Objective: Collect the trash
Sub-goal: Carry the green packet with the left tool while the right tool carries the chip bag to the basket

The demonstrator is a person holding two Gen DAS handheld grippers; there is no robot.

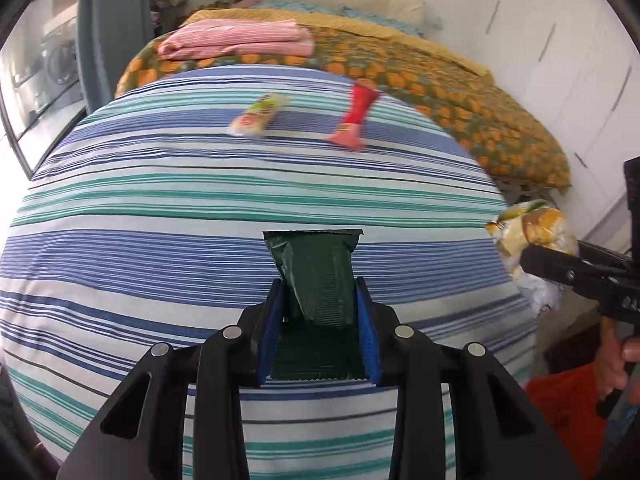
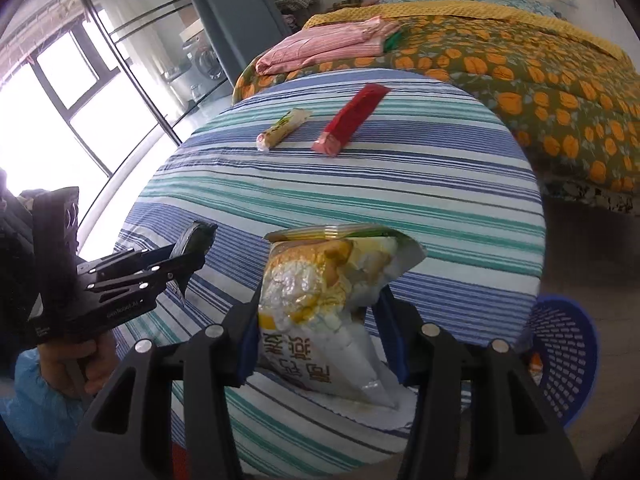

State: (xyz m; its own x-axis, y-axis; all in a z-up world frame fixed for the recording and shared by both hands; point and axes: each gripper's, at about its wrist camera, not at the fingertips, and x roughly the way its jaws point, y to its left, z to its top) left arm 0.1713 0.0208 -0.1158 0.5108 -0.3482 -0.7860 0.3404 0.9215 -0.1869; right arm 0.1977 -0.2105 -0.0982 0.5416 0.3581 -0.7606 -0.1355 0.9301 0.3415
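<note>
Clamped in the left gripper point(image 1: 320, 300), a dark green wrapper point(image 1: 316, 272) hangs over the striped table point(image 1: 160, 240). Only the right wrist view shows the blue basket point(image 2: 568, 356) past the table's right edge, near the right gripper point(image 2: 320, 320) pinching a yellow-white snack bag point(image 2: 320, 300). Farther on, apart, lie a pale wrapper point(image 2: 282, 130) and a red wrapper point(image 2: 350, 118).

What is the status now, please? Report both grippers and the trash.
Left gripper shut on green wrapper. Right gripper shut on snack bag. Red wrapper, pale wrapper on striped cloth.
</note>
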